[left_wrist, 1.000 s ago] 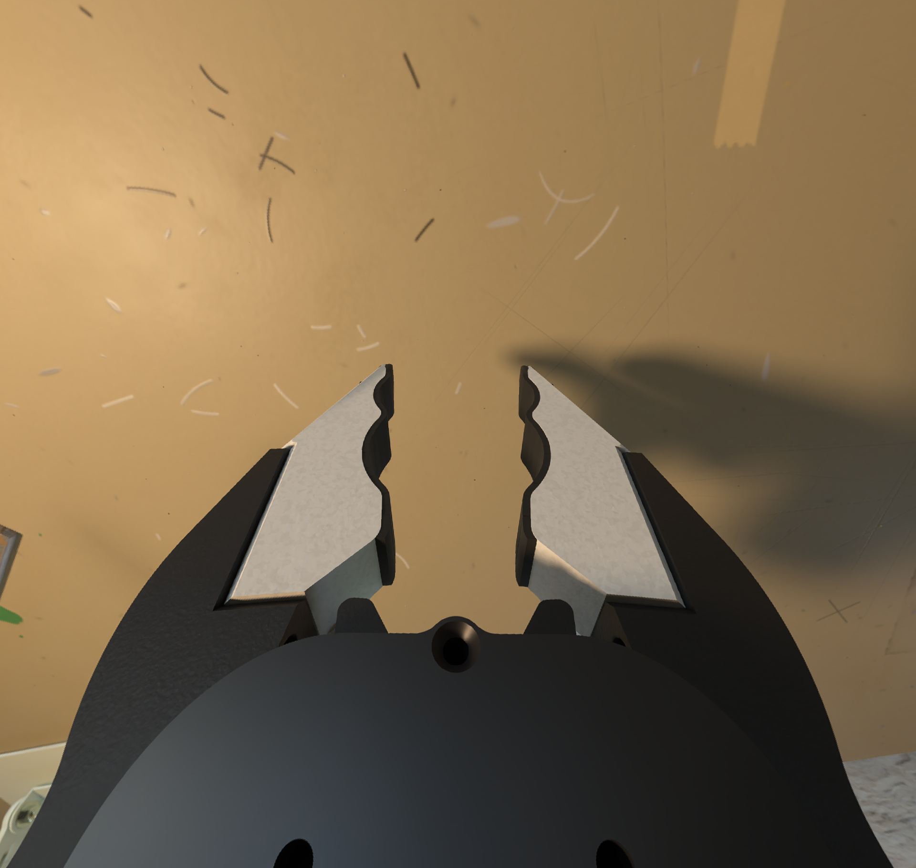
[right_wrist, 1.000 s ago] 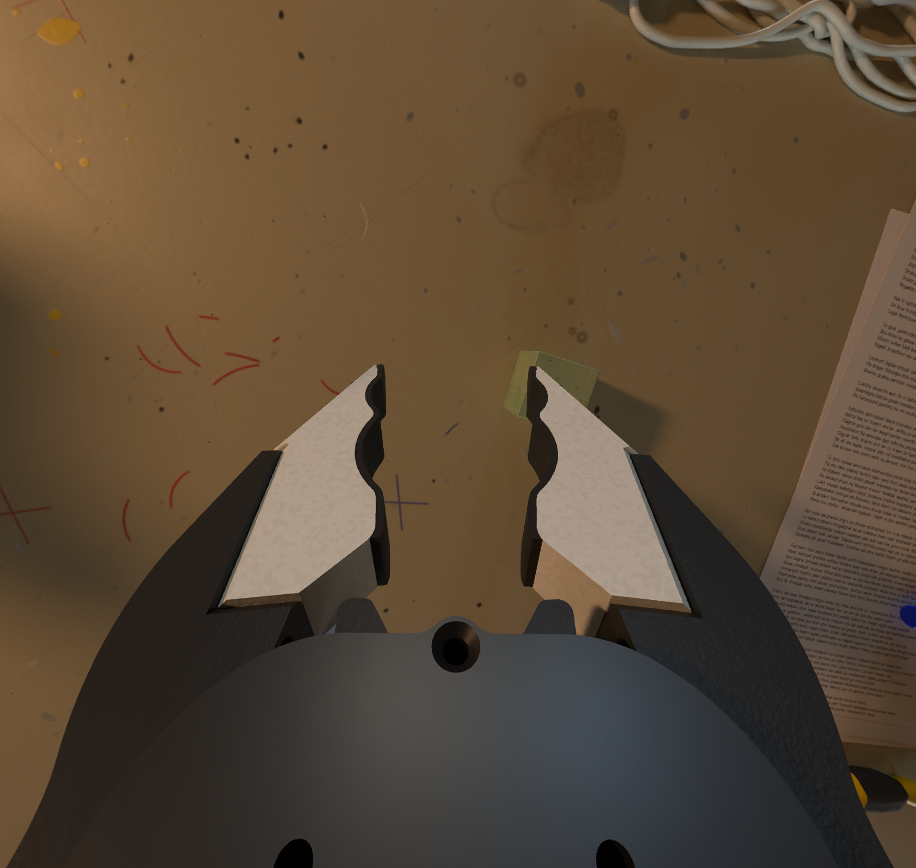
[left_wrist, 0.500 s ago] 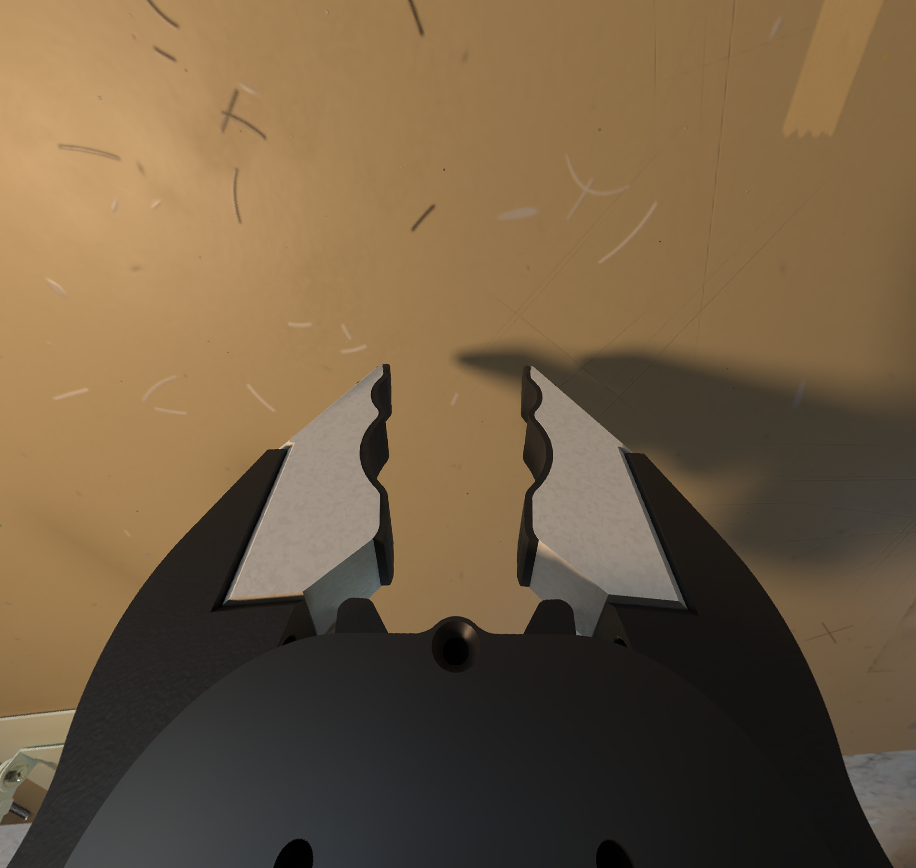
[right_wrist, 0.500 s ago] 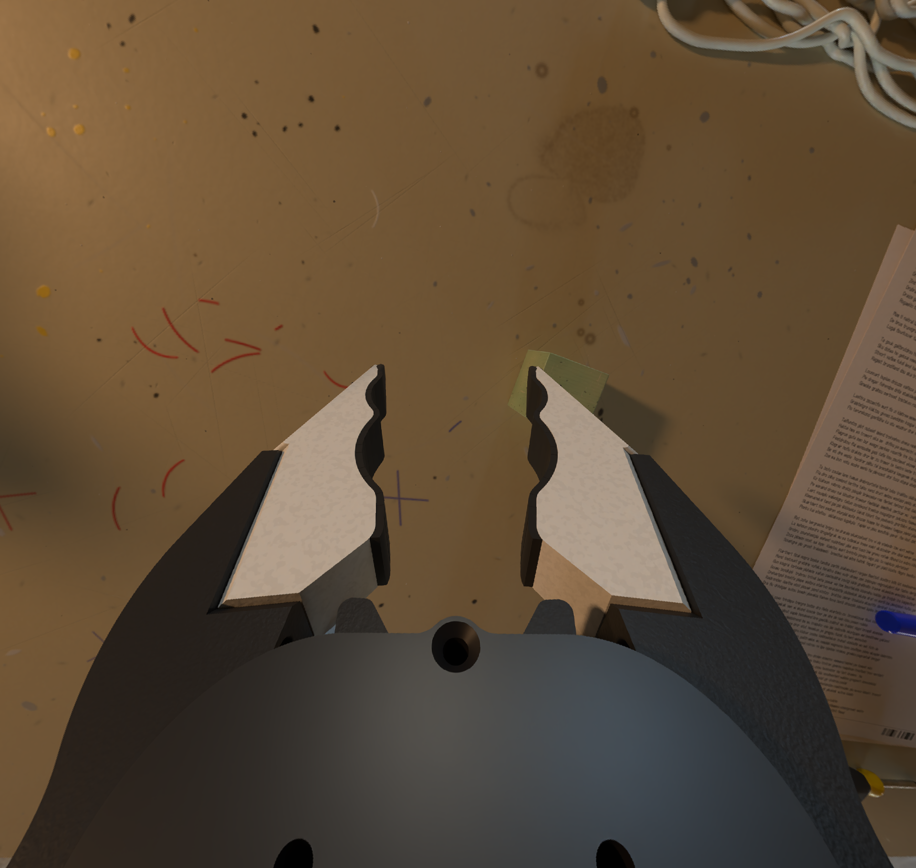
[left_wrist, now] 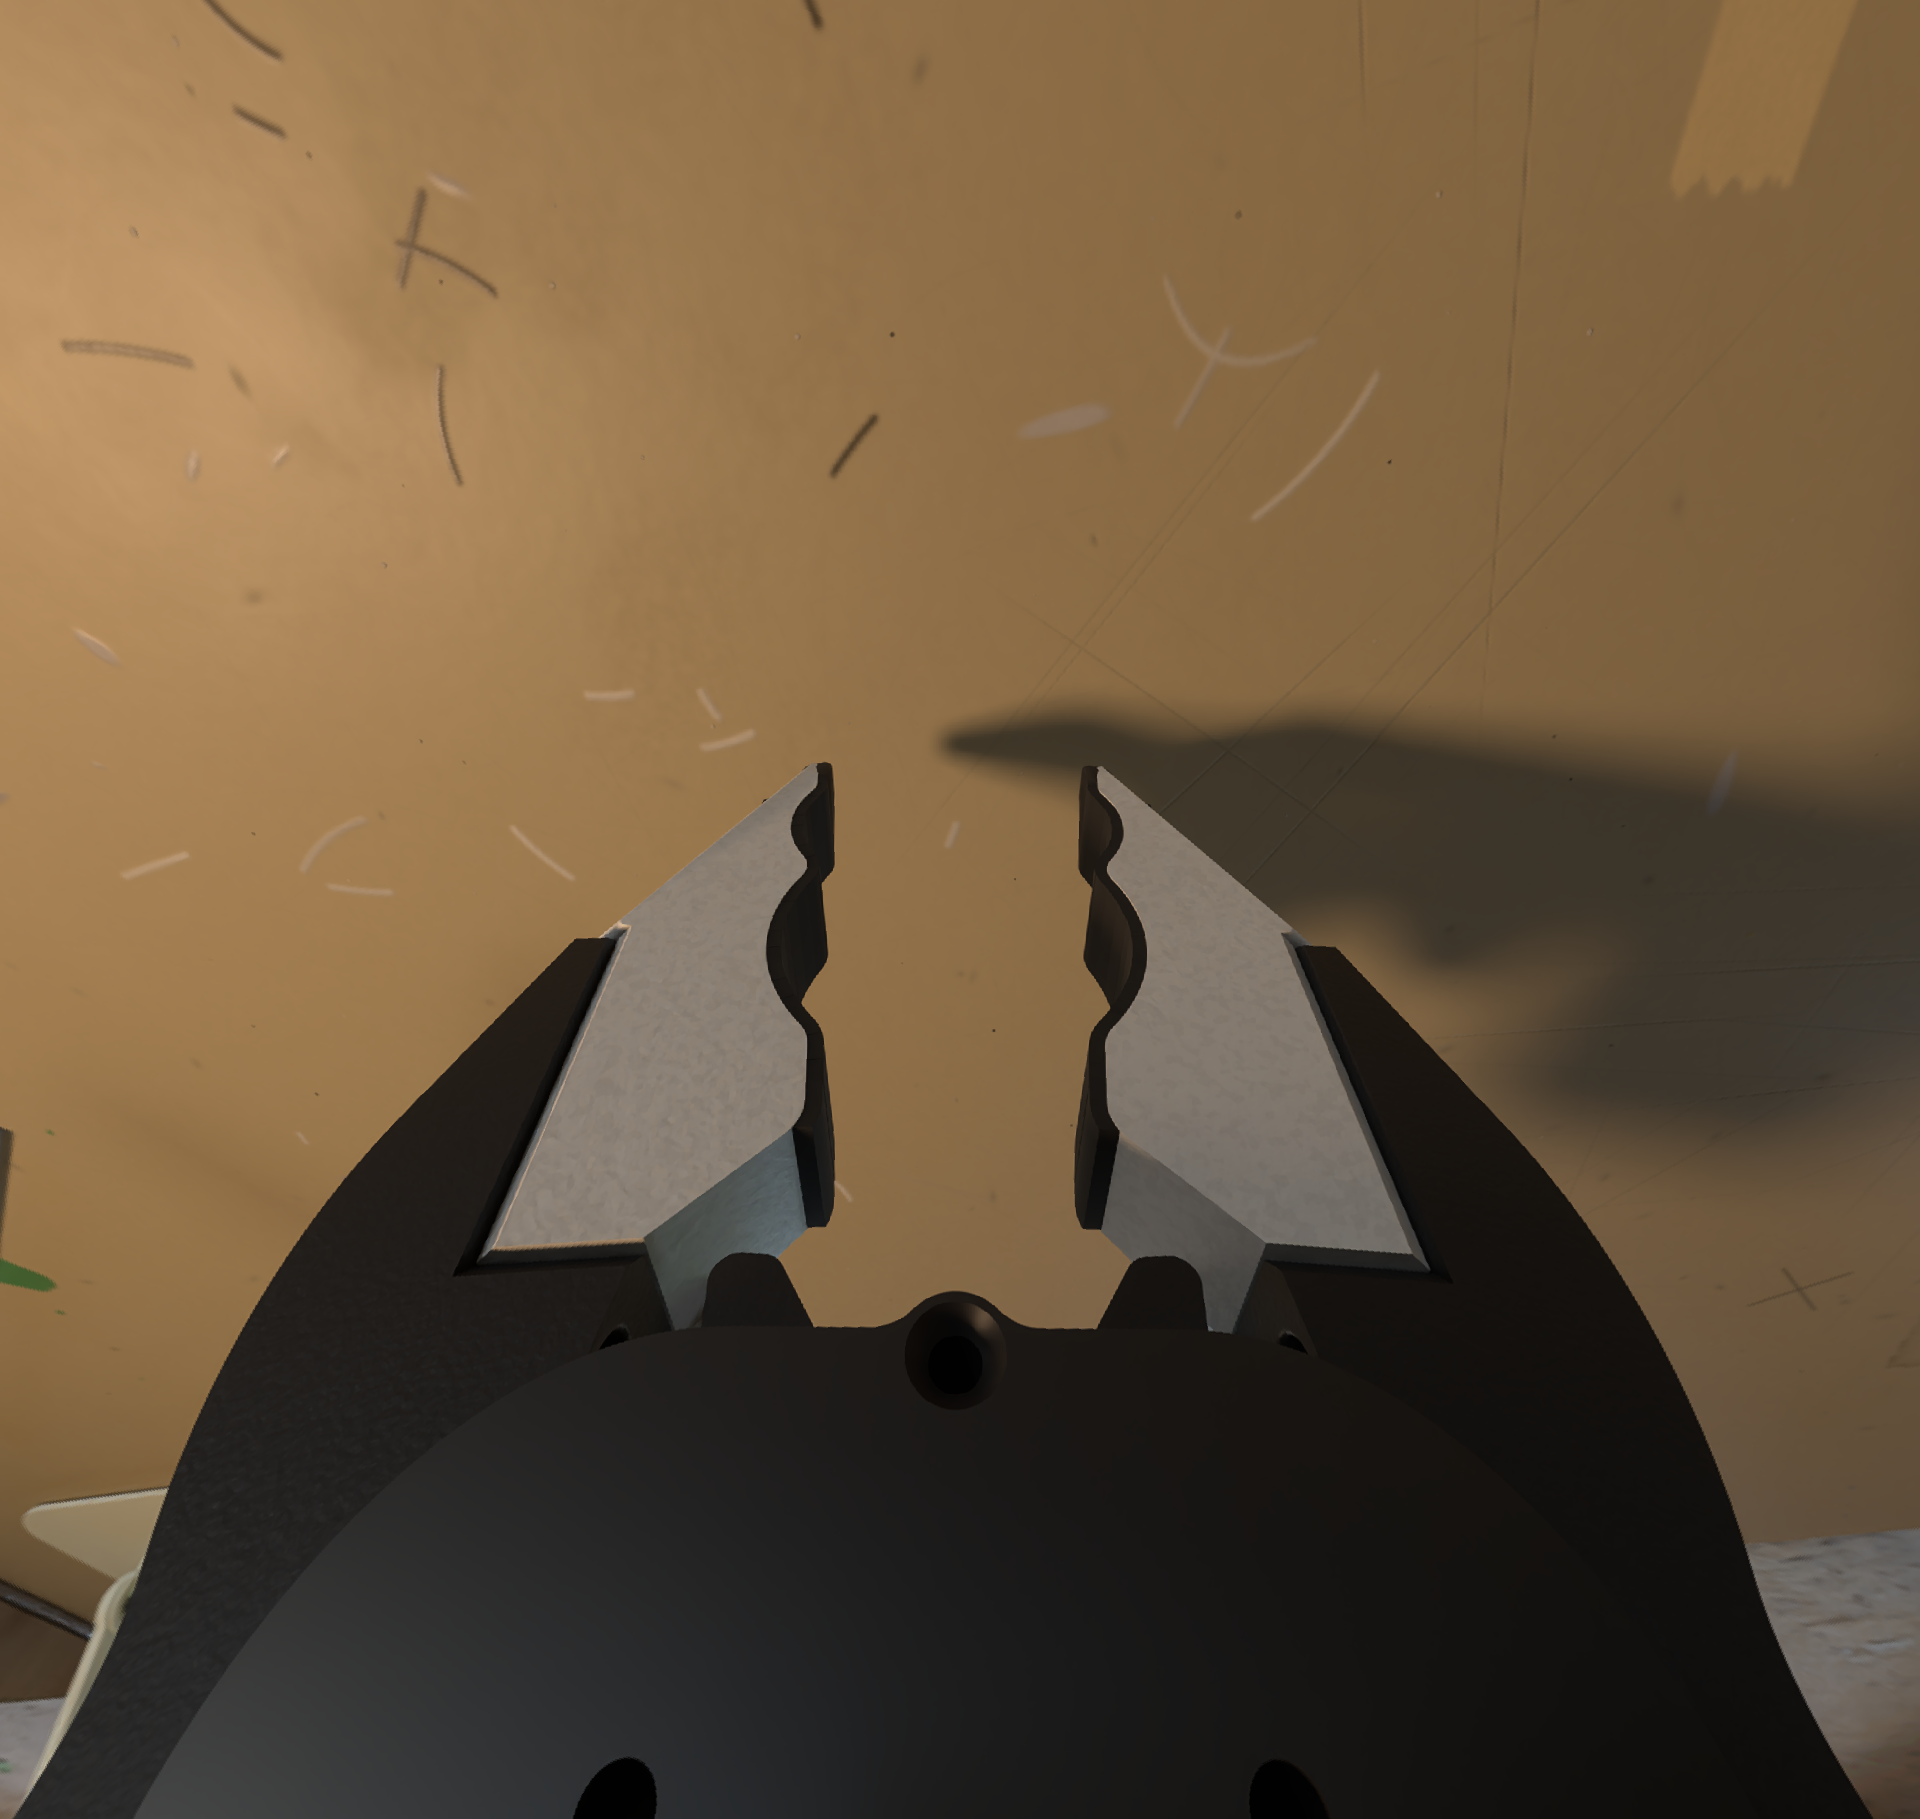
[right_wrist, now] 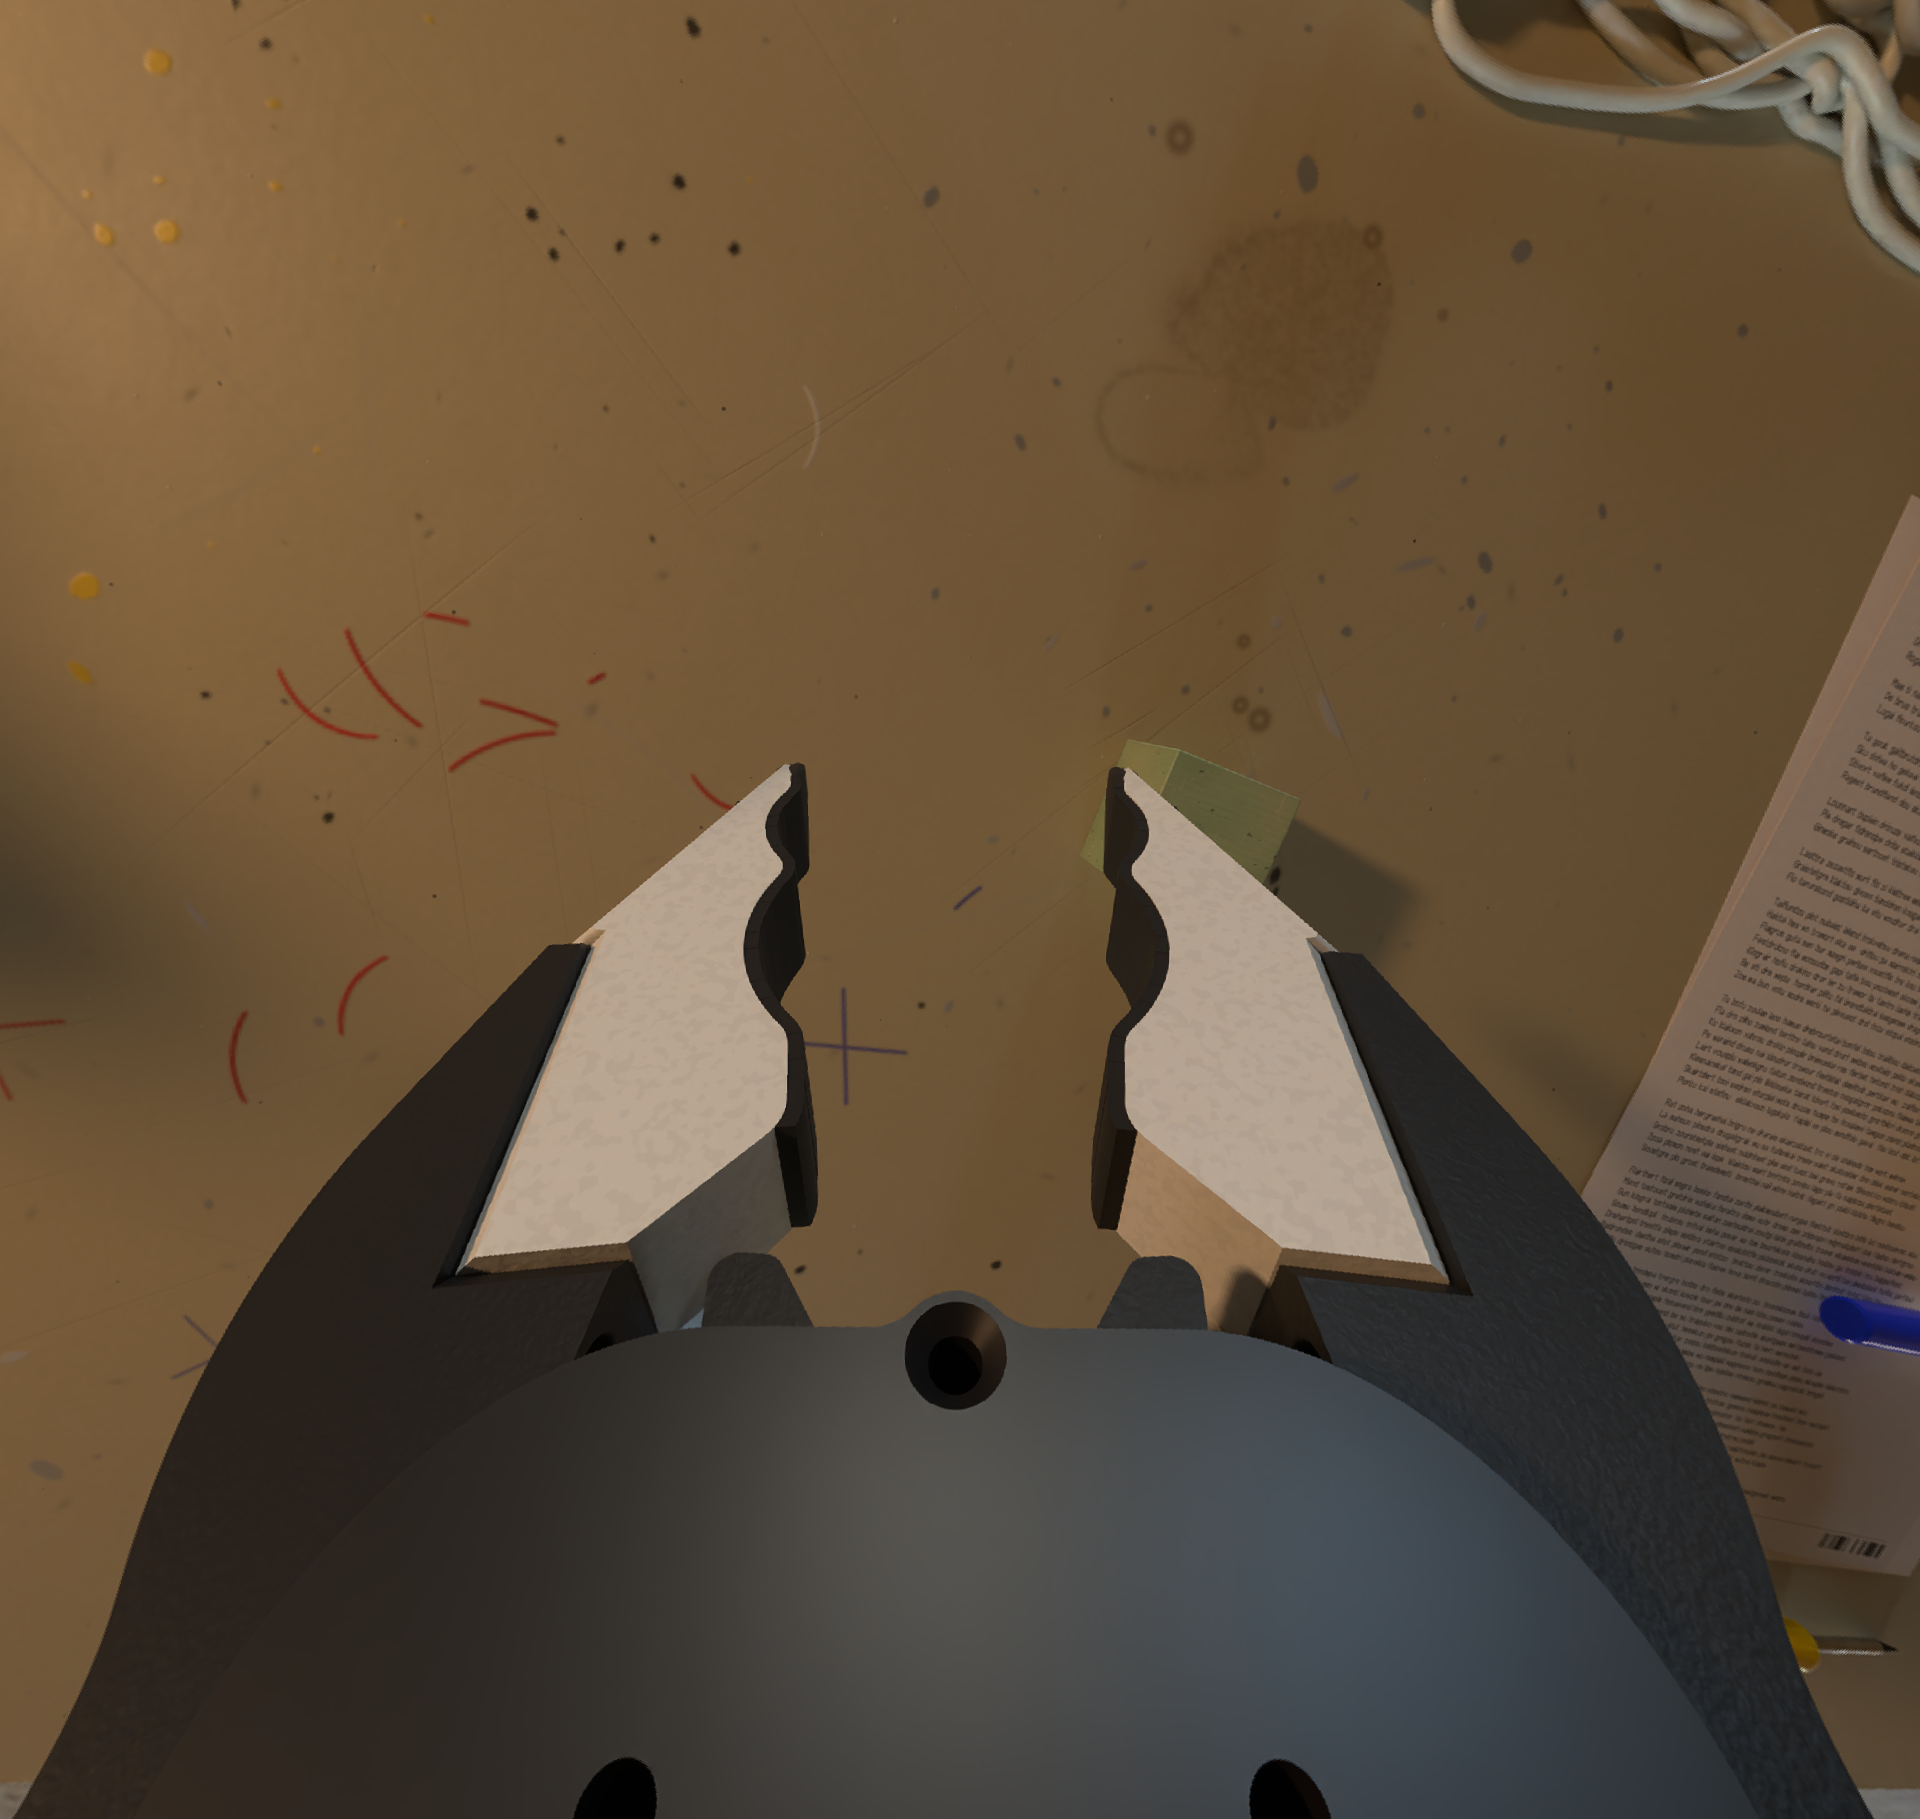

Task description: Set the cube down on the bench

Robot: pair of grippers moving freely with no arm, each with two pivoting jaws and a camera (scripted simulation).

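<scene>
Pale metal fingers point(right_wrist: 1226, 1021) on my right gripper point(right_wrist: 954, 782) stand apart with nothing between them, only bare brown surface point(right_wrist: 727, 335) and a small blue cross mark under the gap. The cube point(right_wrist: 1231, 819), olive green, sits on the surface just beyond the right finger's tip, partly hidden behind it and outside the gap, throwing a shadow to its right. I cannot tell whether the finger touches it. Farther right lies a printed sheet point(right_wrist: 1797, 1094) with a blue pen point(right_wrist: 1870, 1320) on its near part. A tangle of grey cable point(right_wrist: 1714, 24) with a plug lies far right. Red scribbles and yellow spots mark the surface on the left.

My left gripper point(left_wrist: 954, 782) also has its jaws apart and empty, over scratched tan surface point(left_wrist: 623, 211). A dark shadow point(left_wrist: 1507, 896) stretches across the surface from the right towards its right finger point(left_wrist: 1216, 1021). A strip of tape point(left_wrist: 1766, 44) lies far right.
</scene>
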